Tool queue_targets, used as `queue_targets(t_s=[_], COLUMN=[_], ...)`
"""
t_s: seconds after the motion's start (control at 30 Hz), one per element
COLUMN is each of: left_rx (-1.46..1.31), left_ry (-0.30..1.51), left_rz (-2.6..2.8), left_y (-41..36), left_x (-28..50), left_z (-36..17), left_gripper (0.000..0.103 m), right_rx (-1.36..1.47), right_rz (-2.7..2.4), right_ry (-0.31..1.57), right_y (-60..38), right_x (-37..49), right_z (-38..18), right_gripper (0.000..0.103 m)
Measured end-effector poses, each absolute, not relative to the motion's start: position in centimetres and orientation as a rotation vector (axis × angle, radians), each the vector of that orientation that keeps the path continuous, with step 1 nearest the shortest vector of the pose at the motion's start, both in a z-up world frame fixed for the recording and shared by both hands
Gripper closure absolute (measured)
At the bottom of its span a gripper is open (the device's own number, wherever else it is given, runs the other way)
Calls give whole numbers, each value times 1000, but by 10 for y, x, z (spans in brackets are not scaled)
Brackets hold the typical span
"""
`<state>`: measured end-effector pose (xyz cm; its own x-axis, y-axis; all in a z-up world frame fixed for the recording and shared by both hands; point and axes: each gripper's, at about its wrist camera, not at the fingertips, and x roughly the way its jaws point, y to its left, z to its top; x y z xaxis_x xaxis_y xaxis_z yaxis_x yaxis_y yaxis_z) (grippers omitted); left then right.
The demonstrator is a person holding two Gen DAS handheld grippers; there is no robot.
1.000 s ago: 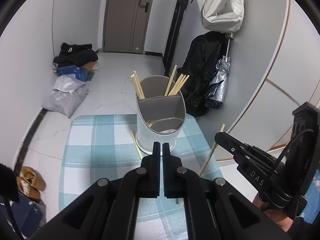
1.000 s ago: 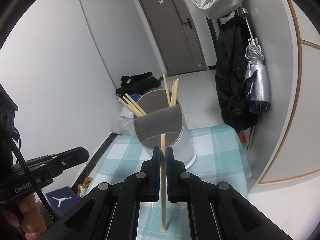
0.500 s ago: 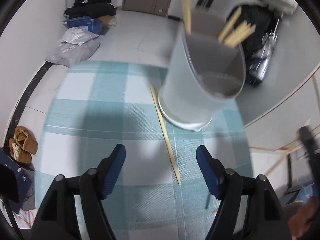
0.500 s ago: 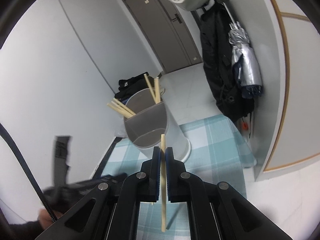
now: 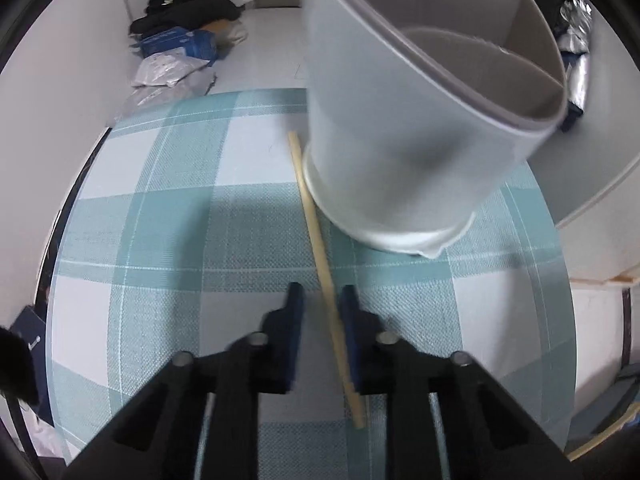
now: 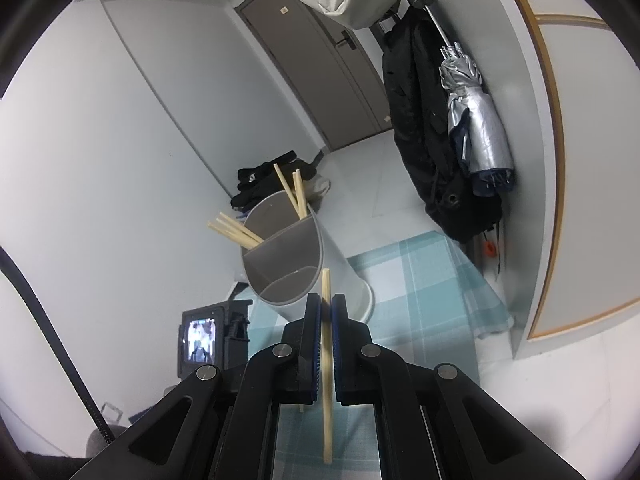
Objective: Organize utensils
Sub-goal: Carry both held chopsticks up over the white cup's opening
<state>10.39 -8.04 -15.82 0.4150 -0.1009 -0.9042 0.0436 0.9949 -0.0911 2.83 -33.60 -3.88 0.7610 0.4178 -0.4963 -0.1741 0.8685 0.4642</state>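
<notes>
The left gripper [image 5: 321, 304] is down low over the cloth [image 5: 168, 216], its jaws apart but narrowed, one finger on each side of a chopstick [image 5: 320, 248] lying flat there. I'd say it straddles the stick that way so that a squeeze pinches it across its width; no pad looks to be touching the wood yet, though the blur makes that hard to swear to. The stick runs forward from between the fingers to the foot of the holder [image 5: 400, 152], just ahead and a little to the right, and seems to rest against the base. It probably sits so close because it missed the holder, so lifting may scrape that base.

The right gripper [image 6: 326, 312] is held high and tilted, looking down on the holder [image 6: 288, 272] from behind and above. Its jaws are pressed together on a second stick [image 6: 327, 360], which stands across them, one tip poking out ahead toward the holder's near, shallow compartment and the other hanging back below. More sticks [image 6: 236, 232] lean out of the far compartment. That raised, waiting pose looks to me like lining up a drop
</notes>
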Motion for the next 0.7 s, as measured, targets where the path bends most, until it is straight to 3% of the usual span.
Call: queue_targets(t_s=[0.07,0.53,0.6,0.7], left_rx=[-94,-137,-145,-139], left_ry=[1148,1288,1306,1279], left_rz=[-102,-138,-147,-144], left_y=[-74,-35,-33,-33], left_x=[103,15,19,30], left_z=[-159,-156,-156,-153], left_gripper=[100,100,95,81], right_rx=[413,409,404,392], right_rz=[328,341,352,354], right_ry=[629,643,647,645], right_y=[-337,-326,-324,-323], right_x=[28,29,30,30], right_z=[-38,-43,-43,-43], right_gripper=[99,99,99,99])
